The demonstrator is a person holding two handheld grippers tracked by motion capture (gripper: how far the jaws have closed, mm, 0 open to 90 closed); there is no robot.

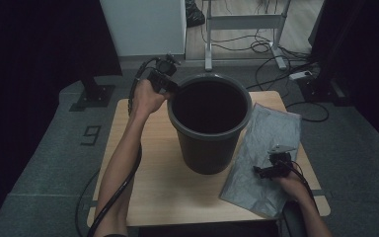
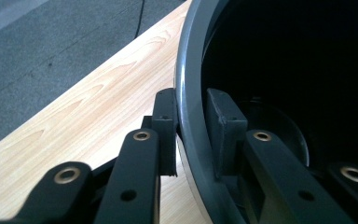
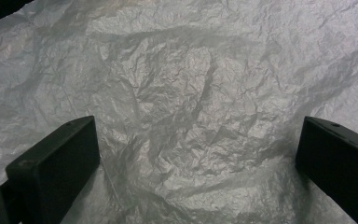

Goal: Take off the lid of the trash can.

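Room: dim space, grey carpet, a desk frame and loose cables on the floor at the far side.
Surface: small light wooden table (image 1: pixel 153 187), its near edge towards the person.
Bucket: dark grey plastic bucket (image 1: pixel 209 143) standing upright at the table's centre, mouth open, inside dark and, as far as can be seen, empty; smooth rolled rim, tapering wall.
Bag: crumpled grey plastic bag (image 1: pixel 266 143) lying flat to the right of the bucket, its left edge just beside the bucket's base; thin, creased film.
Left gripper: left gripper (image 1: pixel 170 88) at the far-left rim; in the left gripper view one jaw sits outside the wall and one inside, pads drawn in against the bucket rim (image 2: pixel 189 112), so it looks clamped on it.
Right gripper: right gripper (image 1: pixel 271 170) low over the near part of the bag, jaws spread wide, film between them and not pinched.
Risk, bucket: a one-sided rim hold could tip or slew the bucket if pulled, likely because it is light and empty.
Risk, bag: the jaws may close on one layer or slide off the slick film; dragging it could nudge the bucket.
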